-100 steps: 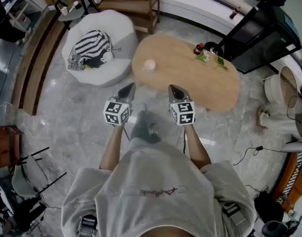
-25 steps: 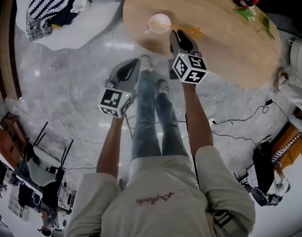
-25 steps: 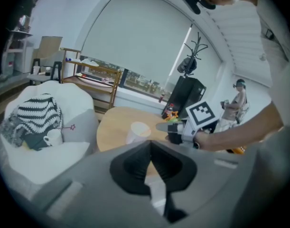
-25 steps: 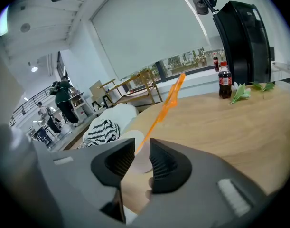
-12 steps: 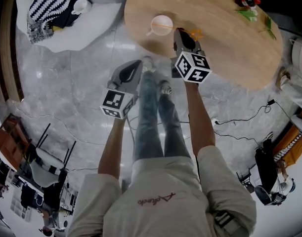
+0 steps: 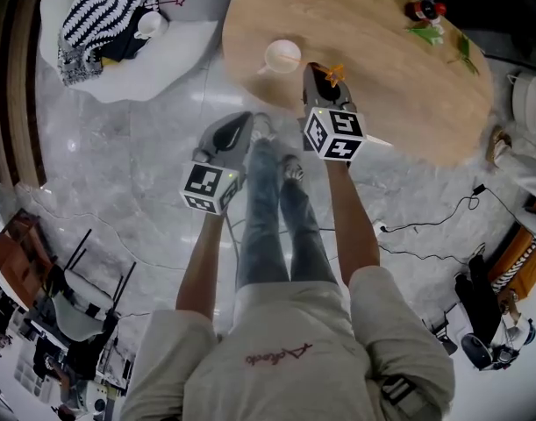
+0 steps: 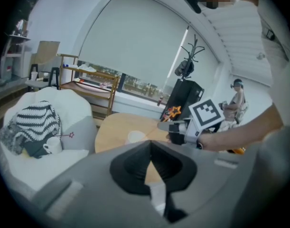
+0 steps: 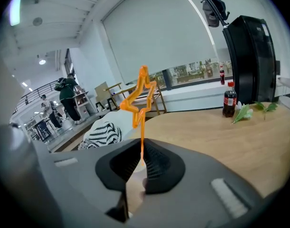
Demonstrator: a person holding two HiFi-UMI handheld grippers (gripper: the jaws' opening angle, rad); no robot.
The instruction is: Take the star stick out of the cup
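Observation:
My right gripper (image 6: pixel 313 70) hangs over the near edge of the wooden table (image 6: pixel 390 77), shut on an orange star stick (image 6: pixel 336 74). In the right gripper view the stick (image 8: pixel 141 99) rises upright from the closed jaws (image 8: pixel 141 148), star on top. The white cup (image 6: pixel 282 56) stands on the table just left of that gripper, apart from the stick. My left gripper (image 6: pixel 239 123) is lower left, over the floor, shut and holding nothing (image 7: pixel 151 146). From the left gripper view I see the cup (image 7: pixel 134 137) and the right gripper (image 7: pixel 180 127).
A white beanbag (image 6: pixel 127 64) at upper left carries a striped cloth (image 6: pixel 96 20) and a second cup (image 6: pixel 149 23) with a pink star stick. A cola bottle (image 6: pixel 423 10) and green leaves (image 6: pixel 445 35) sit on the table's far end. Cables (image 6: pixel 425 209) trail on the floor.
The orange stick lay across the cup's rim half a second ago; now it stands clear of the cup in my right gripper, which has pulled slightly back. The left gripper has barely moved.

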